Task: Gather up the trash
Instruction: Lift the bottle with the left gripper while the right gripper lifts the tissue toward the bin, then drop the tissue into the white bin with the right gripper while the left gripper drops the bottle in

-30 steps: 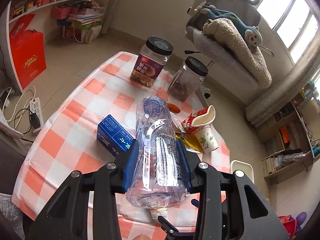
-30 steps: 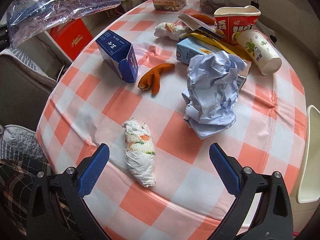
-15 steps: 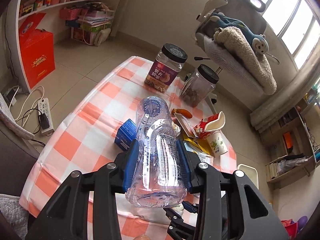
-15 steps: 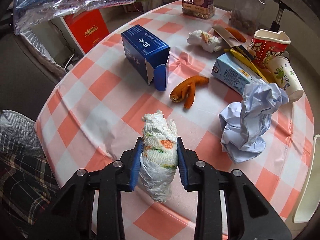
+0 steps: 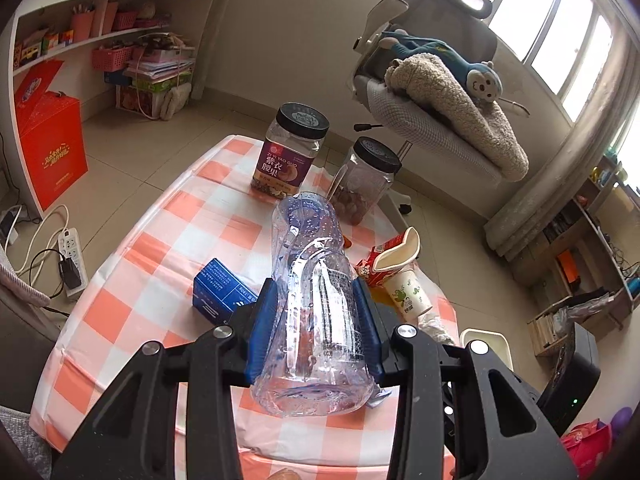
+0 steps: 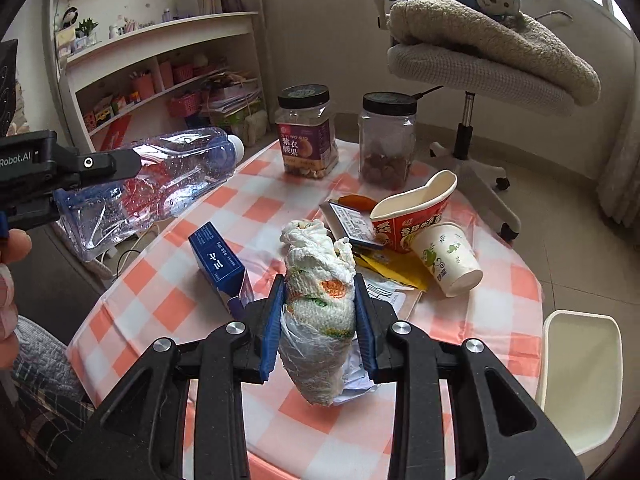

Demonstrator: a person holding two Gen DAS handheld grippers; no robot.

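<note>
Checked worktop (image 6: 168,292) below, our right tool (image 6: 319,318) pinches a soft wad (image 6: 318,304); left tool (image 5: 315,322) clamps the bottle (image 5: 314,304), which may slip.

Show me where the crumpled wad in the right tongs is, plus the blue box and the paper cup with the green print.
crumpled wad (image 6: 318,312), right wrist view, its middle between the pads
blue box (image 6: 218,261), right wrist view, its top face
paper cup (image 6: 446,256), right wrist view, its printed side wall
</note>
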